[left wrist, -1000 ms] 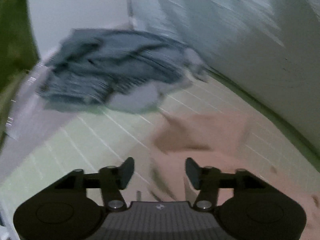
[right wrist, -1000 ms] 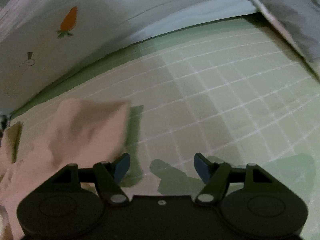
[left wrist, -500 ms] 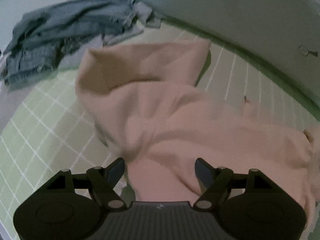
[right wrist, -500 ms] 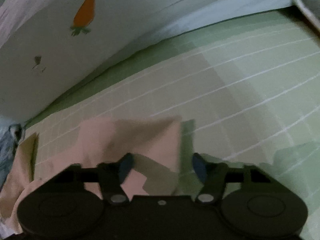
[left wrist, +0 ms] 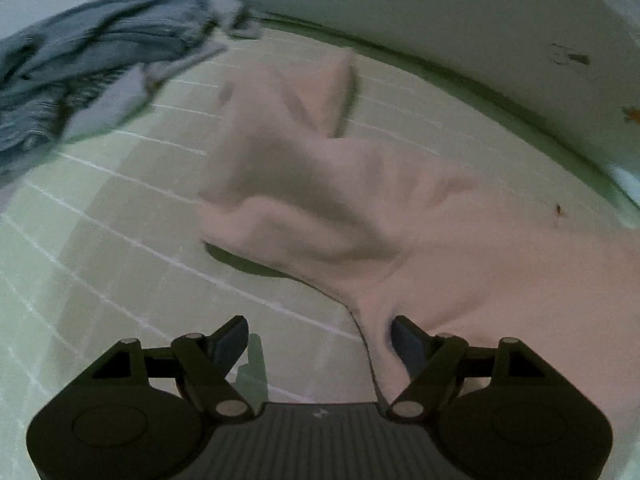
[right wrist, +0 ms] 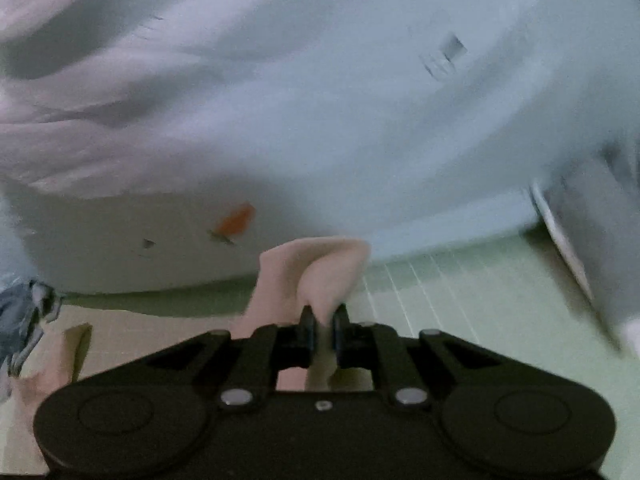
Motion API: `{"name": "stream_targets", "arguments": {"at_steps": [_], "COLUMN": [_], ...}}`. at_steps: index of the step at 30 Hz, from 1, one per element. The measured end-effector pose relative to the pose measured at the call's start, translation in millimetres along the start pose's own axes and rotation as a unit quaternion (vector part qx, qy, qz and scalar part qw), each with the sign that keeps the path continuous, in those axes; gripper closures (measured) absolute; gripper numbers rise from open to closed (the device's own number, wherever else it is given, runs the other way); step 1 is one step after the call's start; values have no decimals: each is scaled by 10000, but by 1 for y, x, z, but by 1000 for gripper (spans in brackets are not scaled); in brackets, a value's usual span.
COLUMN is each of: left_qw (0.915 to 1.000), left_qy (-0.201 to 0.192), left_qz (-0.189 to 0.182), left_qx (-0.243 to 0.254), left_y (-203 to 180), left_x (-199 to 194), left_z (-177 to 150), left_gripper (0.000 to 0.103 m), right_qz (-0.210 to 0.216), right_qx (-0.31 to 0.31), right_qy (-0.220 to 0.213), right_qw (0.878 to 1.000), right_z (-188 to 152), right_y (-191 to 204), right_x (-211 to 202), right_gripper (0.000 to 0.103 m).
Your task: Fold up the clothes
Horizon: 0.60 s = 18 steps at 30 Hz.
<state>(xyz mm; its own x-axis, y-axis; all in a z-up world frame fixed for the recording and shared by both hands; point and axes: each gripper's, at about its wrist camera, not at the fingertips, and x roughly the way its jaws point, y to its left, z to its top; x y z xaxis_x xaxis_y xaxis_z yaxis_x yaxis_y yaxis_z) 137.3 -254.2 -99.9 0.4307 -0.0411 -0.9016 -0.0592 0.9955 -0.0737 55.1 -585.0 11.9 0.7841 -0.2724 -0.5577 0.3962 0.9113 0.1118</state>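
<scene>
A pale pink garment (left wrist: 360, 184) lies crumpled on the green gridded mat (left wrist: 100, 240). My left gripper (left wrist: 320, 340) is open just above the mat, with an edge of the pink cloth lying between its fingers, close to the right one. My right gripper (right wrist: 323, 328) is shut on a corner of the pink garment (right wrist: 316, 268) and holds it lifted off the mat; the cloth bunches up above the fingertips. More pink cloth (right wrist: 52, 364) trails at the lower left of the right wrist view.
A heap of blue-grey clothes (left wrist: 80, 80) lies at the mat's far left. A pale sheet or duvet with a carrot print (right wrist: 236, 220) rises behind the mat. A grey cloth (right wrist: 600, 248) lies at the right edge.
My right gripper closed on the pink corner and lifted it, tilting up toward the duvet. My left gripper stayed open and shifted so the cloth's edge lies between its fingers.
</scene>
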Motion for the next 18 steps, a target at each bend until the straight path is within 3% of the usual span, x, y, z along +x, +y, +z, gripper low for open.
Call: {"name": "stream_targets", "arguments": {"at_steps": [2,4,8,9,11,12,16,18], "left_qw": [9999,9996,9998,9998,9998,9998,9993,9991], "left_qy": [-11,-24,79,84,96,126,227,248], "left_qz": [25,64,77,92,127,140,212,229], "left_qx": [141,287,154,144,122,113,192,250], "left_y": [-6,-12,-8,-7,-5,-4,-6,-8], "left_x": [0,0,2,2,1,3,10,12], "left_z": [-2,-5,-6,-6,-8,-8,-6,-6], "left_gripper": [24,24,24,24,21,20,20,20], "right_qz": [199,517,955,985,1123,1144,912,728], "right_qx": [-144,-296,-721,-675,-460,-302,500,1010], "right_qy": [283,913,2079,2101,2053,1981,1440,1260], "right_qw": [9993,9940,9708,9704,9712,9730,9841,9842], "right_z": [-11,-35,-97,-98,-92,-86,-61,-52], "right_y": [11,24,51,48,36,28,-15,-42], "right_x": [14,37,75,73,64,60,42,46], "right_gripper": [92,92,89,88,72,69,46,43]}}
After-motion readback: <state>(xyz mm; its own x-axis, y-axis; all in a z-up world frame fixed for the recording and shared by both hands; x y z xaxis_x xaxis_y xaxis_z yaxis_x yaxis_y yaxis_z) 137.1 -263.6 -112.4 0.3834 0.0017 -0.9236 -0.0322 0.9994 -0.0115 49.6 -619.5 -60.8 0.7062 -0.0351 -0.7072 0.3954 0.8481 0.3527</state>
